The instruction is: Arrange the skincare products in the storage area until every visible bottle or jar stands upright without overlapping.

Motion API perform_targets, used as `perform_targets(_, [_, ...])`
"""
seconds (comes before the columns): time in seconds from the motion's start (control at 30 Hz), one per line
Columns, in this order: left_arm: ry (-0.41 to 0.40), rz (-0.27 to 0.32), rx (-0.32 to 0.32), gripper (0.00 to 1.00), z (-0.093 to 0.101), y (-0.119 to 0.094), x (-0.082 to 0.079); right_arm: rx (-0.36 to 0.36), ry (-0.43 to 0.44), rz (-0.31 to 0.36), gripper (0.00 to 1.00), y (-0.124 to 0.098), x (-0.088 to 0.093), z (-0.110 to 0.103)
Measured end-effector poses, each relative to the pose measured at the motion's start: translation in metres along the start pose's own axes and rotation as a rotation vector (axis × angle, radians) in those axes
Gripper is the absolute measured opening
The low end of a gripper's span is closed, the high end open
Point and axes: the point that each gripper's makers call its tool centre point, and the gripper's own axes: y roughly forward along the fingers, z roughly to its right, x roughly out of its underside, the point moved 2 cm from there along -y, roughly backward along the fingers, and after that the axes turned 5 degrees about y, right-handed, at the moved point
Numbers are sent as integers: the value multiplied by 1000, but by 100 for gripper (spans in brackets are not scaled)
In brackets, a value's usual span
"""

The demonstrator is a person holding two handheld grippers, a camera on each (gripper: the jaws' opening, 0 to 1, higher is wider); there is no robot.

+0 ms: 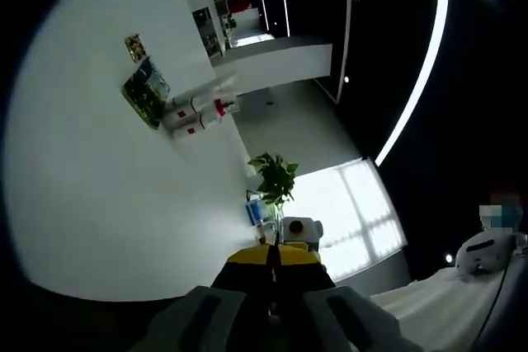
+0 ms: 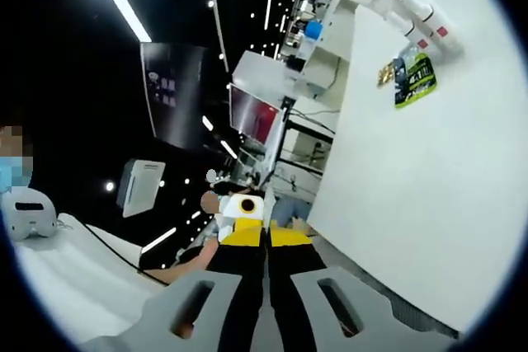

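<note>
My left gripper rises from the bottom of the left gripper view, its yellow-tipped jaws pressed together with nothing between them. It points up at a white wall and a dark ceiling. My right gripper is likewise shut and empty, its yellow tips meeting in the lower middle of the right gripper view. Just past its tips a person's hand and forearm come in from the left, close to where the two grippers meet.
A green poster and white canisters with red caps hang on the wall. A potted plant stands by a bright window. Light strips cross the ceiling. White cloth lies at lower left.
</note>
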Motion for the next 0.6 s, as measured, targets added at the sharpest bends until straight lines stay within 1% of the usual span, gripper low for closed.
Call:
perform_targets(0.07, [4,4,-6,0,0,1,0,6,-25,16,0,0,-1,0])
perform_targets(0.17, [3,9,-6,0,-1,1,-3,12,-37,35,3,0,-3,1])
perform_targets(0.2, [4,12,-8,0,-1,1,-4,19,-45,44,4,0,-3,3])
perform_targets(0.3, [-2,31,-8,0,-3,-1,-9,40,-73,82,14,-1,-5,5])
perform_targets(0.4, [-4,43,-21,0,-7,-4,-13,87,-159,158,24,-3,-12,6])
perform_targets(0.43, [-7,45,-20,0,-7,-5,-14,101,-186,175,29,-3,-14,5])
perform_targets(0.47, [-11,53,-21,0,-8,-5,-16,117,-203,181,33,-3,-14,5])
perform_targets(0.53, [-16,61,-22,0,-9,-6,-20,176,-276,192,39,-2,-14,7])
perform_targets(0.57, [-19,67,-28,0,-10,-7,-23,207,-336,192,42,-1,-14,9])
perform_targets(0.6, [-19,73,-35,0,-12,-7,-26,226,-364,185,44,0,-12,10])
